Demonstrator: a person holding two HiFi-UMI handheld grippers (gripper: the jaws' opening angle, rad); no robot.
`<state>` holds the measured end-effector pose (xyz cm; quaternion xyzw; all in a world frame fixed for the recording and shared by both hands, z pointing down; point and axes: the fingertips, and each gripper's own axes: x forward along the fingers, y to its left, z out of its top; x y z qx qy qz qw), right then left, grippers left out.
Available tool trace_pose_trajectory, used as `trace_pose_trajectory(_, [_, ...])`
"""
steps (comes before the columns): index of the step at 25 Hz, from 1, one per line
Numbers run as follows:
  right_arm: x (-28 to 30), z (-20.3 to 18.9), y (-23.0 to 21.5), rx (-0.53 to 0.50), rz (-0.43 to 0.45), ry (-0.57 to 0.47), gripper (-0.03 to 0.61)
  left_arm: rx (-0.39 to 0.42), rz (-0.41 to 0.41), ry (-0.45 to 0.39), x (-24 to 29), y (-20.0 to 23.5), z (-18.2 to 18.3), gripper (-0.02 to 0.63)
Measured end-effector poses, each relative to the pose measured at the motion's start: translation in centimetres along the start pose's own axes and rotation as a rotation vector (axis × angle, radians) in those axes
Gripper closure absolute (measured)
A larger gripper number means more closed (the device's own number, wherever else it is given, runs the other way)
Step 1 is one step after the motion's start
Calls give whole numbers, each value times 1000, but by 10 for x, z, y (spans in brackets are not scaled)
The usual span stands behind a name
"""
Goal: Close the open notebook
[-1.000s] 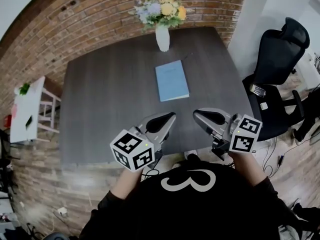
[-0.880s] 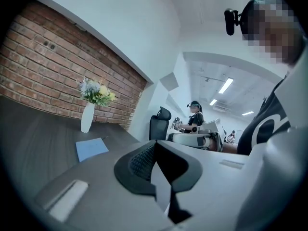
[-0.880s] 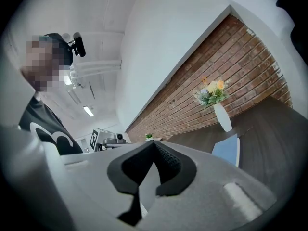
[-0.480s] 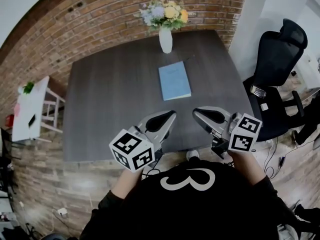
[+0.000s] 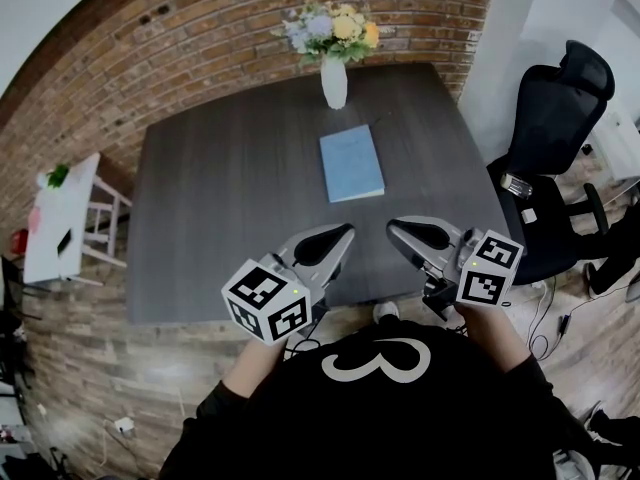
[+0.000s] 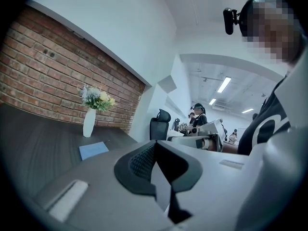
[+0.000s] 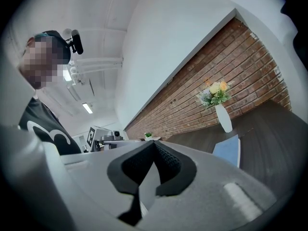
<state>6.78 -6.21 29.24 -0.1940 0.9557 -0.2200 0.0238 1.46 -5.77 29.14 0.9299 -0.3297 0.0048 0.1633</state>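
Notebook (image 5: pixel 352 164) already looks shut on the table (image 5: pixel 220 218); hold left gripper (image 5: pixel 335 236) and right gripper (image 5: pixel 405 232), jaws together and empty, clear.

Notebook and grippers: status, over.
Left gripper shut, empty; right gripper the same. Notebook lies closed on table, clear of both. Vase beyond it, not in the way.

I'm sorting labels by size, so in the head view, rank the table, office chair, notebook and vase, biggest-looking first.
1. dark table
2. black office chair
3. blue notebook
4. white vase
The gaps are clear in this view; none look alike.
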Motion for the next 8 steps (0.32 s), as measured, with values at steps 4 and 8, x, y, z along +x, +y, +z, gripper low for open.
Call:
trace_pose_trajectory(4, [0, -5, -3, 8, -5, 2, 578, -1, 2, 5, 1, 3, -4, 597])
trace_pose_trajectory(8, [2, -11, -5, 15, -8, 15, 578, -8, 3, 10, 1, 4, -9, 597])
